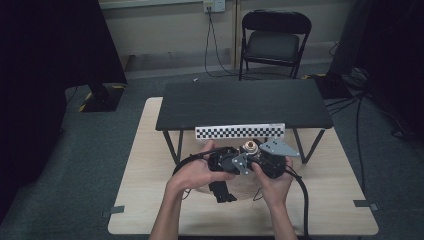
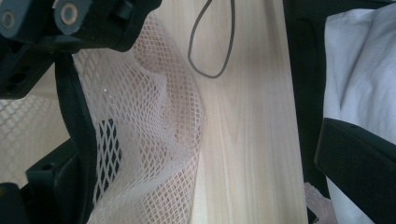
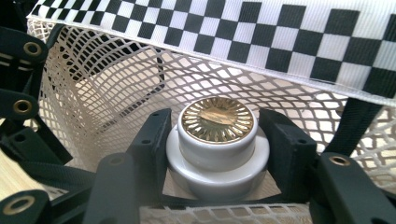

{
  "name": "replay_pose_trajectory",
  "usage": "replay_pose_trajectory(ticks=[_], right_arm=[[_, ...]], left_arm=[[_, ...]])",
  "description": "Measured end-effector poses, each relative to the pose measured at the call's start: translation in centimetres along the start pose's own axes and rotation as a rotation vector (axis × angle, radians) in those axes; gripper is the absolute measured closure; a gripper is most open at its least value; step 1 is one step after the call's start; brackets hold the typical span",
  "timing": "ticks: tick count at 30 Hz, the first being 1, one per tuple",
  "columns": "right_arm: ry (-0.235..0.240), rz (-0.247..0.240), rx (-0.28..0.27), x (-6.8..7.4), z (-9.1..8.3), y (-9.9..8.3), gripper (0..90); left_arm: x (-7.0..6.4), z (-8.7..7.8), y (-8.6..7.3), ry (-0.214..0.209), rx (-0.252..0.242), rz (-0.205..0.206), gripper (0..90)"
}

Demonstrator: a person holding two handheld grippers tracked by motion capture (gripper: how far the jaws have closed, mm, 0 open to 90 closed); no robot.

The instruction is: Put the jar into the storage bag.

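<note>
A small white jar with a ribbed gold lid sits between the jaws of my right gripper, which is shut on it. It hangs just above the mouth of a white mesh bag. In the high view the jar and right gripper are at the table's middle, hands close together. My left gripper has its jaws wide apart, with the mesh bag and a black strap draped against one jaw. The left gripper points back toward the person.
A black-and-white checkered strip runs above the mesh, below the small black table standing on the wooden tabletop. A thin black loop lies on the wood. A folding chair stands beyond. White cloth is at the near edge.
</note>
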State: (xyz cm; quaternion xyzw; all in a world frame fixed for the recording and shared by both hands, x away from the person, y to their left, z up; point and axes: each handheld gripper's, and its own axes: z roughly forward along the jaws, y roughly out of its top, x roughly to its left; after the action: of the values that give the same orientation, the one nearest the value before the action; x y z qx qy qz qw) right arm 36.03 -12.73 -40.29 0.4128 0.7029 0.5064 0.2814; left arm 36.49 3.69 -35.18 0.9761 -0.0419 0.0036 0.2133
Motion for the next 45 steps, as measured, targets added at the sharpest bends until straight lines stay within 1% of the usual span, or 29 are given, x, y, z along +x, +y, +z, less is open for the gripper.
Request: replay_pose_trajectory(ticks=[2,4,5,8,9,11,13,16,19,23,25,27,29,30,32,34,41,45], right_arm=[[0.0,0.003,-0.003,0.0,-0.1,0.0,45.0],[0.026,0.036,-0.031,0.0,-0.3,-0.1,38.4],[0.035,0.04,-0.047,0.0,-0.4,-0.1,35.2],[0.055,0.06,-0.069,0.1,-0.9,0.1,27.2],[0.052,0.062,-0.076,0.2,-1.1,0.2,25.9],[0.045,0.052,-0.086,0.3,-1.3,0.4,24.7],[0.053,0.05,-0.101,0.3,-1.5,0.5,22.5],[0.061,0.044,-0.1,0.4,-1.5,0.7,16.4],[0.055,0.026,-0.102,0.8,-1.5,0.7,12.6],[0.045,0.026,-0.112,1.0,-1.7,0.7,11.9],[0.045,0.03,-0.127,1.0,-2.1,0.8,12.2],[0.048,0.029,-0.129,0.9,-2.4,0.8,12.3],[0.046,0.036,-0.131,0.7,-2.7,0.8,12.3],[0.03,0.035,-0.137,0.6,-2.8,0.8,12.3],[0.03,0.043,-0.143,0.3,-3.1,0.9,12.3],[0.013,0.042,-0.143,0.0,-3.4,0.8,12.3],[-0.006,0.064,-0.147,-0.8,-3.9,0.7,12.2],[-0.007,0.097,-0.152,-1.4,-4.1,0.4,12.2]], left_arm=[[0.0,0.0,0.0,0.0,-0.002,0.002,0.5],[0.0,-0.1,0.0,-0.002,-0.005,0.002,0.5],[0.0,-0.1,0.0,-0.005,-0.003,0.002,0.5],[0.0,0.0,-0.1,-0.005,-0.006,-0.004,0.4],[0.0,0.0,-0.1,-0.006,-0.005,-0.002,0.5],[0.0,0.1,-0.2,-0.004,-0.007,-0.004,0.5],[0.0,0.1,-0.3,-0.005,-0.012,-0.004,0.5],[0.0,0.1,-0.3,-0.002,-0.012,-0.007,0.5],[-0.1,0.0,-0.3,-0.001,-0.02,-0.007,0.5],[-0.1,0.0,-0.4,-0.001,-0.021,-0.011,0.5],[-0.1,-0.1,-0.5,-0.001,-0.026,-0.015,0.5],[-0.1,0.0,-0.5,-0.002,-0.025,-0.017,0.5],[-0.1,0.0,-0.4,0.0,-0.026,-0.018,0.5],[0.0,0.0,-0.4,0.0,-0.027,-0.018,0.5],[0.0,0.1,-0.4,0.001,-0.025,-0.017,0.5],[0.0,0.1,-0.4,0.0,-0.024,-0.018,0.5],[0.1,0.1,-0.2,0.013,-0.028,-0.029,1.2],[0.3,0.2,-0.2,0.021,-0.037,-0.034,2.0]])
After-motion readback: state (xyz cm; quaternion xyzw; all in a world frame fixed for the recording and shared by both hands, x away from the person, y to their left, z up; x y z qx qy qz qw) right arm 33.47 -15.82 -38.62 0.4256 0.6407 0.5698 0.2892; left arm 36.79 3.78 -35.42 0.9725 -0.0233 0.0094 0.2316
